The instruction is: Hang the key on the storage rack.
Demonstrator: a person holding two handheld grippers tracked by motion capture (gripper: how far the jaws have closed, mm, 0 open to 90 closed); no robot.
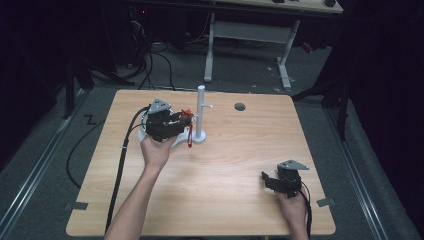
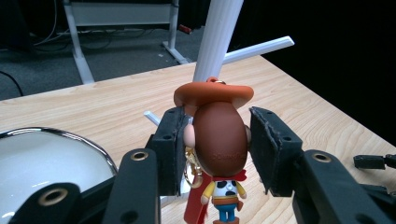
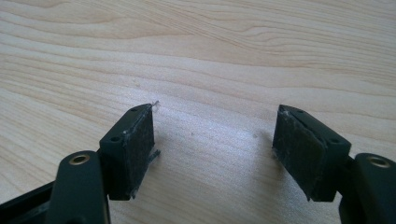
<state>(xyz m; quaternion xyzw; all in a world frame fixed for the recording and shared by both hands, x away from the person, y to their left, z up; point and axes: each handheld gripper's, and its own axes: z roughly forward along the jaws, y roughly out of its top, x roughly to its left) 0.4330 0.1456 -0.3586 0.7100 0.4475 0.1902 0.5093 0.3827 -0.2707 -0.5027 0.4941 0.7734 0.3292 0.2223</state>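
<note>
Left gripper [image 2: 215, 149] clamps the cowboy keychain [image 2: 218, 140] at the white stand's [image 1: 200, 112] 9 o'clock, hanging still undone; right gripper [image 3: 215, 149] idles open.

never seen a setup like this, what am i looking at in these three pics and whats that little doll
A person sits at a wooden table, holding a hand-held two-jaw gripper in each hand. The high view looks down from above; the other two come from cameras riding on each gripper. The left gripper is shut on a small cowboy figure keychain, next to a white peg stand and a white bowl. The right gripper rests low over bare wood, jaws open, holding nothing.
</note>
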